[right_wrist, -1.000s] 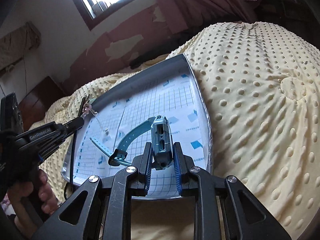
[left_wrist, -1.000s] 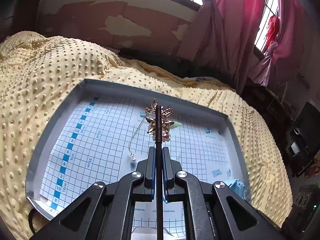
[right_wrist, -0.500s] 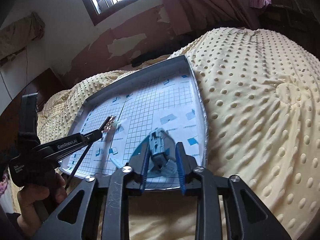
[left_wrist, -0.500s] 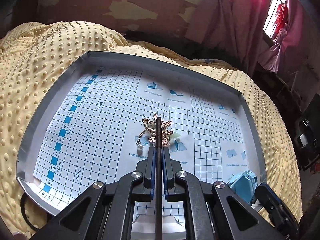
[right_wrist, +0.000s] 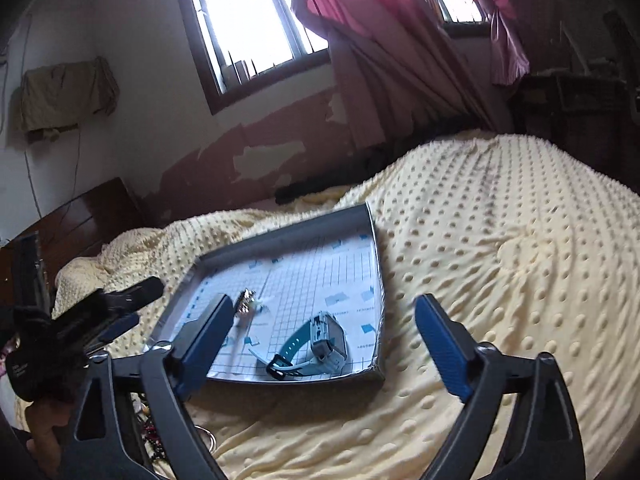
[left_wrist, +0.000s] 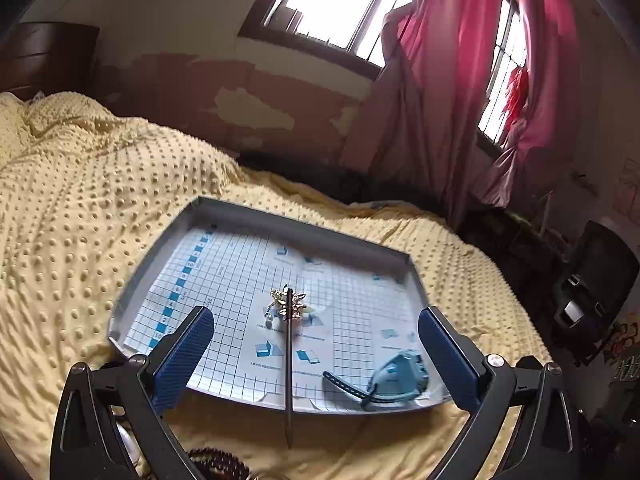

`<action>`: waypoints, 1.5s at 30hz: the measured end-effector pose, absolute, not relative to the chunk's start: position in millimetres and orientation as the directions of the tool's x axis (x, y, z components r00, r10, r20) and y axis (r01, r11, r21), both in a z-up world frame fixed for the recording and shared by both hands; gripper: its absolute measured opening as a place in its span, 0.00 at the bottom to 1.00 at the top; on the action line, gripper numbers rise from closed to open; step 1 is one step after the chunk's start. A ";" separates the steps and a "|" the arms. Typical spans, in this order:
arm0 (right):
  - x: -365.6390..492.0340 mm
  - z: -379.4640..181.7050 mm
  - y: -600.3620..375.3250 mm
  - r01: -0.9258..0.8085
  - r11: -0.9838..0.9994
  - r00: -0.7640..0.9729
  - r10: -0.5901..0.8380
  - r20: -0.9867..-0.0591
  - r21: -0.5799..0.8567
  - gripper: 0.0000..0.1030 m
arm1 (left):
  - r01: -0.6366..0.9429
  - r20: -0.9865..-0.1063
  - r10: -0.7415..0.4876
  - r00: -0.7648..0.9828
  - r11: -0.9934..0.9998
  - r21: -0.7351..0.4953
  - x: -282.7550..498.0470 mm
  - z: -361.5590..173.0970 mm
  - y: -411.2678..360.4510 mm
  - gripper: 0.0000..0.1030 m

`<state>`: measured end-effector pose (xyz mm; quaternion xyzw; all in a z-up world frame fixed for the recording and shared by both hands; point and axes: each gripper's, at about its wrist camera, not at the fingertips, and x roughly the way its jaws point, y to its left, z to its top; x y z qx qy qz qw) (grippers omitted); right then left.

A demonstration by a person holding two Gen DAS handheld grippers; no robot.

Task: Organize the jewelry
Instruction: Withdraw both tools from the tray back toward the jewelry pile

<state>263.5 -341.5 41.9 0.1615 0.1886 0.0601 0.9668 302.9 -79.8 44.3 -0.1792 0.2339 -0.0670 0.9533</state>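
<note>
Your left gripper (left_wrist: 316, 340) is spread wide, its 2 blue-padded fingers (left_wrist: 182, 354) far apart at the lower left and lower right of the left wrist view, grasping nothing; your right gripper (right_wrist: 324, 340) is likewise released, its blue pads (right_wrist: 440, 344) splayed to either side of the right wrist view and empty. The grey tray (left_wrist: 304, 222) sits on the yellow dotted blanket (left_wrist: 80, 220) in the middle of both views, lined with a blue-and-white grid sheet (left_wrist: 232, 280); the gold hairpin (left_wrist: 289, 336) lies across it near the centre of the left view, its ornate flowered head on the sheet and its dark stick running down toward the frame's bottom, past the tray's near rim. The light-blue watch (left_wrist: 394, 376) rests inside the tray at its lower right corner in the left view, strap curled beside the case; in the right view it lies on its side just left of the tray's right wall, well apart from the hairpin. A hand (right_wrist: 44, 428) holds the other gripper at the lower left of the right view; dark beads (left_wrist: 216, 464) show at the bottom edge of the left view.
</note>
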 end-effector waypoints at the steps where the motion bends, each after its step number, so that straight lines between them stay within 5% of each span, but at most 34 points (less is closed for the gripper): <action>1: 257.1 45.7 -342.6 -0.055 0.940 0.930 0.171 -0.325 0.336 0.95 | 0.052 -0.412 -0.212 0.886 0.929 -0.366 293.8 50.7 -78.8 1.00; 11: 186.5 70.8 -339.9 -0.102 0.953 0.972 0.156 -0.175 0.286 0.99 | 0.111 -0.318 -0.189 0.929 0.962 -0.249 202.2 86.5 -74.0 1.00; 21: 122.9 78.3 -317.0 -0.134 0.961 0.975 0.171 -0.141 0.242 0.99 | 0.092 -0.258 -0.142 0.956 0.976 -0.197 128.4 92.7 -55.2 1.00; 37: 75.3 49.9 -278.4 -0.189 0.963 0.943 0.233 -0.239 0.194 0.99 | -0.009 -0.305 -0.038 0.952 0.989 -0.148 61.5 49.0 -1.6 1.00; 45: 79.2 32.8 -258.6 -0.229 0.958 0.889 0.278 -0.363 0.173 0.99 | -0.005 -0.375 -0.056 0.925 0.988 -0.158 64.6 16.4 13.8 1.00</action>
